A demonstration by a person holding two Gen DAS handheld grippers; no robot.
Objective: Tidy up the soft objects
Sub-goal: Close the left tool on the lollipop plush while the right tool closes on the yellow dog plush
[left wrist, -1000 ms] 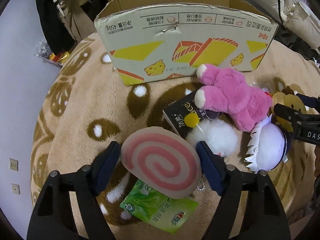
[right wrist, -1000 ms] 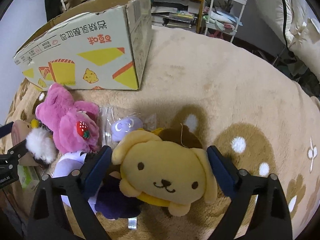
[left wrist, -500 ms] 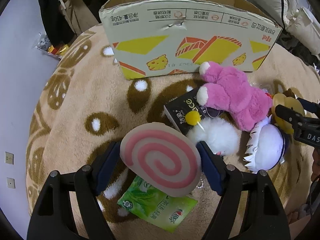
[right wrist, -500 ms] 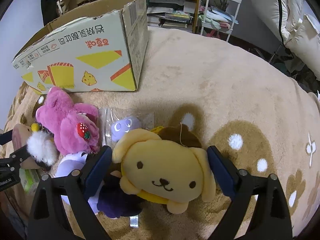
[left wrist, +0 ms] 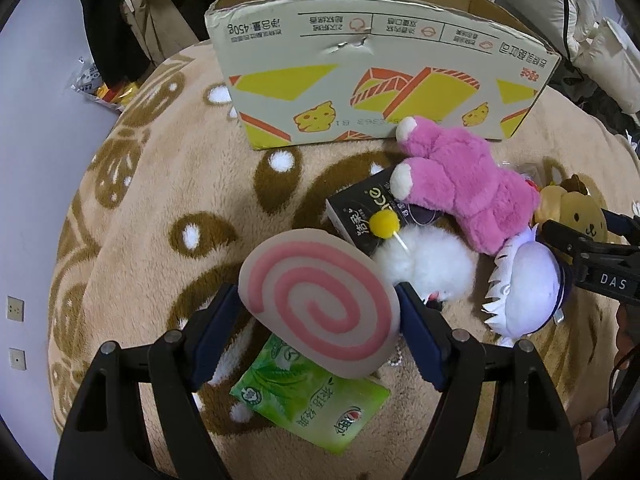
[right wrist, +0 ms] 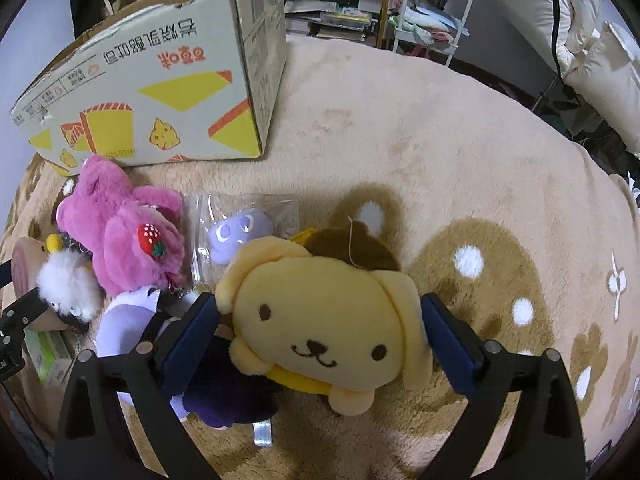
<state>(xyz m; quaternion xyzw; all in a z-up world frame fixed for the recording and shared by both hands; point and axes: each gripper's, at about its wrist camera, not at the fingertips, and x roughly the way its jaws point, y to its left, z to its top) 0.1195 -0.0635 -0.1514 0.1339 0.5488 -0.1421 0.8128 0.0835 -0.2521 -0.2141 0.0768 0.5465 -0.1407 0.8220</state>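
The left gripper (left wrist: 318,312) jaws are closing on the swirl cushion (left wrist: 320,306), pads touching; the right gripper (right wrist: 320,338) jaws are opening wide around the dog plush (right wrist: 324,320), ungripped.

The cardboard box (left wrist: 380,76) carries upside-down Chinese print with "450g" near its top left corner. Below the box, a black packet (left wrist: 360,216) shows letters "ce" beside Chinese characters. The right gripper (left wrist: 592,264), seen right of the box, bears "DAS". The green packet (left wrist: 308,408) has Chinese characters only.
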